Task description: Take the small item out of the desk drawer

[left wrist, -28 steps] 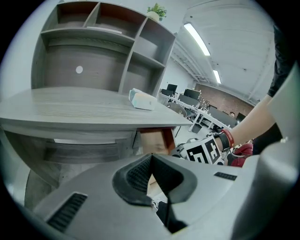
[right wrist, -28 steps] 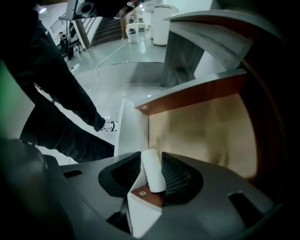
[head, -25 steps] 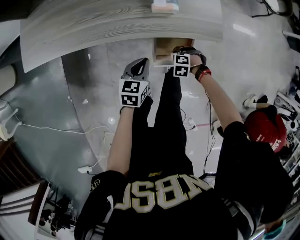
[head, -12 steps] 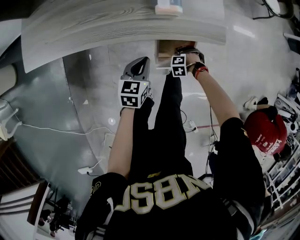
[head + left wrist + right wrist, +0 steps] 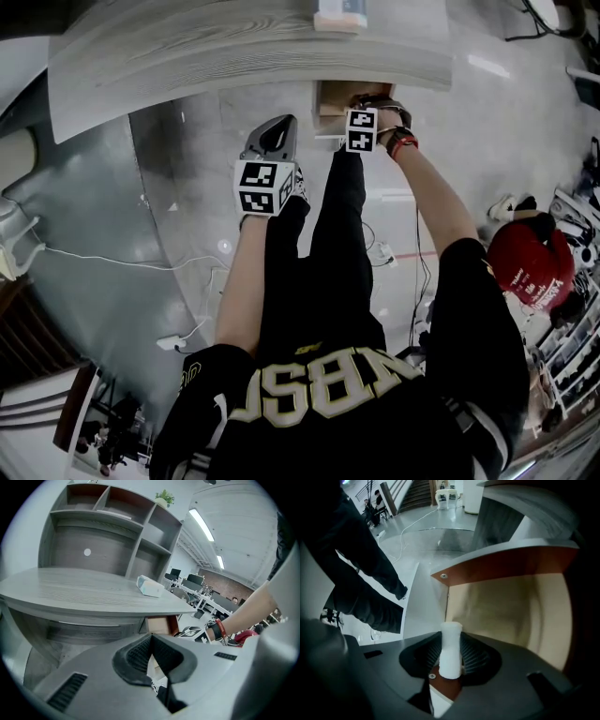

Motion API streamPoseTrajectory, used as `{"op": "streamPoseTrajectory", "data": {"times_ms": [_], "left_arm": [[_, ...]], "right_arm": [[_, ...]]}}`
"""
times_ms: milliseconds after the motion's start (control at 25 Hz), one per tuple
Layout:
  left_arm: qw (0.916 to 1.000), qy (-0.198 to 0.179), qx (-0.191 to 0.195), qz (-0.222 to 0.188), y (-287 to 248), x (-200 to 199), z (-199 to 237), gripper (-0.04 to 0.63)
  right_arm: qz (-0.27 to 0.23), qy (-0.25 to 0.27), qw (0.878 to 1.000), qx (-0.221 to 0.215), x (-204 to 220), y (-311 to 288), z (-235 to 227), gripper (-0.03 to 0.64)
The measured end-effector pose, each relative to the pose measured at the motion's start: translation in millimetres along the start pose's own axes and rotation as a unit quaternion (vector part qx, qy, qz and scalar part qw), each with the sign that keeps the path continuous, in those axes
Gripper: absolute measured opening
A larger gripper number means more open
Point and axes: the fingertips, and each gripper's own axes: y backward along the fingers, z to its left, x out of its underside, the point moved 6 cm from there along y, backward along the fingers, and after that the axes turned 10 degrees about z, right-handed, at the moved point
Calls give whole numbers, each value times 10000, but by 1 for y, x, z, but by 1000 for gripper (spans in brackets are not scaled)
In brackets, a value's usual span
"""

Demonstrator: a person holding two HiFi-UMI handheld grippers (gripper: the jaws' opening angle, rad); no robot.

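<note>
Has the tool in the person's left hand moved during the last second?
No. The left tool stays put: its tip still sits just below the front edge of the desk, left of the open drawer.

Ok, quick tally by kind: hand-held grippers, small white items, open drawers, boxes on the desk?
Hand-held grippers: 2, the left hand-held gripper and the right hand-held gripper, whose jaws have just been closing on the small white item
Small white item: 1
Open drawer: 1
Box on the desk: 1
Total: 5
</note>
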Motion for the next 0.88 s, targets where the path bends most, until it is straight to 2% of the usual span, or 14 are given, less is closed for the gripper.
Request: {"op": "streamPoseTrajectory", "data": {"times_ms": [160,320,440,600,720,880], "left_arm": [[10000,1,18,-13,1,-7,-3,9],[10000,24,27,-62,4,-15,-2,9],[9999,65,20,-91,9,-24,-3,9],[9996,222,90,-155,17,-37,-7,9],[9993,260,116,-253,26,-46,-9,9],[9987,272,92,-423,40,-60,-11,9]], "right_arm": [[-298,-761,9964,-223,2,13,-7,129],[-605,-1467,9866,-367,7,30,-12,129],[-876,-1999,9746,-505,12,47,-13,129],[-1189,-2746,9509,-791,24,69,-10,129],[-1413,-3399,9249,-952,34,84,-9,129],[-1886,-4667,8589,-945,55,110,-15,129]]}}
